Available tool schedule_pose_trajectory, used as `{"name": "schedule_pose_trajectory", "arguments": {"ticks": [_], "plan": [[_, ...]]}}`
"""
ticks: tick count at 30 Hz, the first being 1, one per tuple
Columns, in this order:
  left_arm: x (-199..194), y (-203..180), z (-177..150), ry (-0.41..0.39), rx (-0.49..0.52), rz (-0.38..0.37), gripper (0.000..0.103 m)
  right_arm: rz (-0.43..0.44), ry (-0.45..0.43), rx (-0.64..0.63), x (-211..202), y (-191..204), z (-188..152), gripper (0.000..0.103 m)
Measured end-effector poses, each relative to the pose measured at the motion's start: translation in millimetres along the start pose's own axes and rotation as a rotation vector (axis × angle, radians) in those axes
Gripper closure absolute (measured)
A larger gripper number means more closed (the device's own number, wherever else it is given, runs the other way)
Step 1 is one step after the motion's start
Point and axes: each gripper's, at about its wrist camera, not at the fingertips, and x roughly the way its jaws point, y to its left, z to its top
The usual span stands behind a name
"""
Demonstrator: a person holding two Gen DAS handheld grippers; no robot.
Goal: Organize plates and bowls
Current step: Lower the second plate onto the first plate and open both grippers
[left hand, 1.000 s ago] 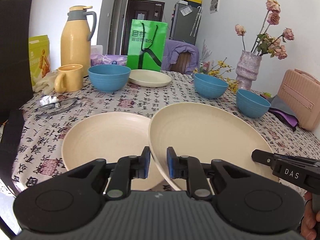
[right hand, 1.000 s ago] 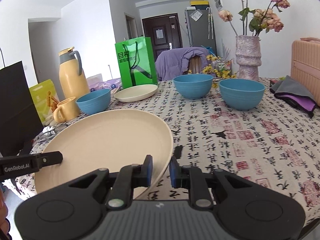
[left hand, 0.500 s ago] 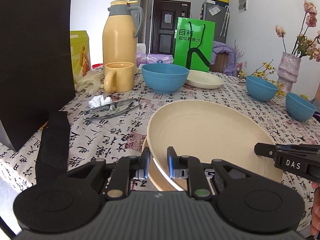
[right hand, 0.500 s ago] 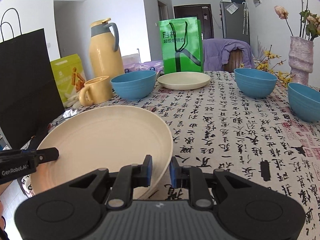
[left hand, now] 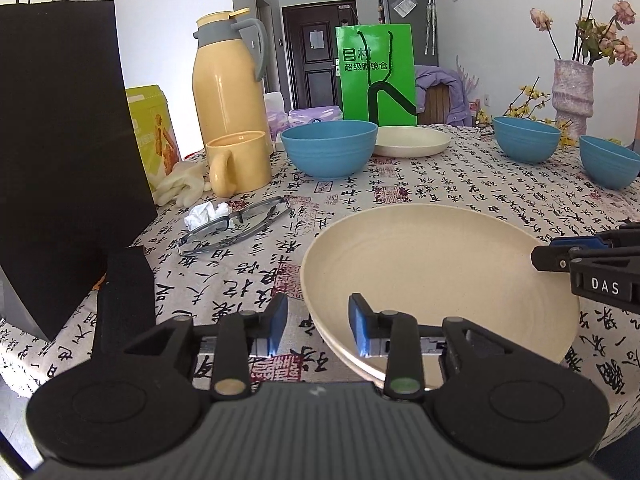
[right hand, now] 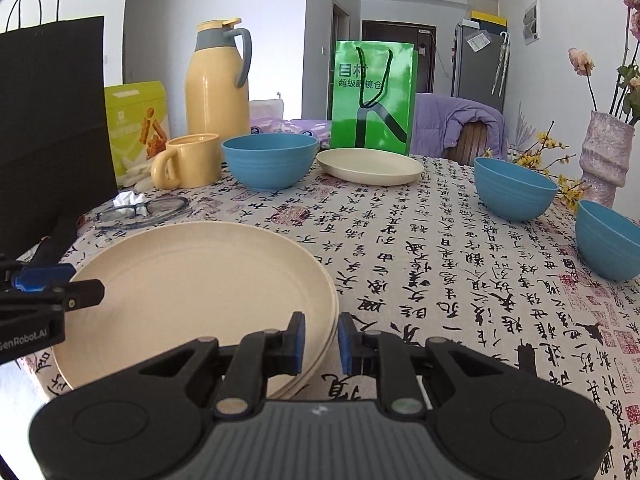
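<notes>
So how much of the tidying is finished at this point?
Done: two cream plates form a stack near the table's edge. In hand: nothing; the left gripper and right gripper are open at its rim. Left: a small cream plate by the green bag and three blue bowls, all apart.

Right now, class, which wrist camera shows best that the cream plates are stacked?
The right wrist view: the stacked cream plates show layered rims at their near right edge, beside the open right gripper. The left wrist view shows the stack mainly as one plate face, its near rim partly hidden behind the open left gripper.
</notes>
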Motion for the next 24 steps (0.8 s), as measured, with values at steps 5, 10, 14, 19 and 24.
{"name": "schedule_pose_trajectory", "arguments": {"ticks": [5,10,14,19,24], "plan": [[-7.7,6.0,1.2,-0.006,-0.023,-0.017,0.065,0.011,-0.014,0.020,-9.1,-5.2,2.2,0.086],[-23.8,6.1,4.1,-0.013,-0.072,-0.064,0.063,0.040,-0.042,0.044,-33.0,-14.7,-0.4,0.080],[-46.8,-4.7,0.6,-0.049,-0.076,-0.108,0.052,0.040,-0.073,0.047,-62.1,-23.9,-9.9,0.062],[-75.6,-23.5,-14.1,-0.060,-0.099,-0.172,0.030,-0.014,-0.134,0.029,-109.0,-36.5,-33.4,0.043],[-109.2,-50.4,-36.0,-0.098,-0.081,-0.218,0.014,-0.077,-0.191,0.047,-155.2,-56.4,-68.0,0.020]]}}
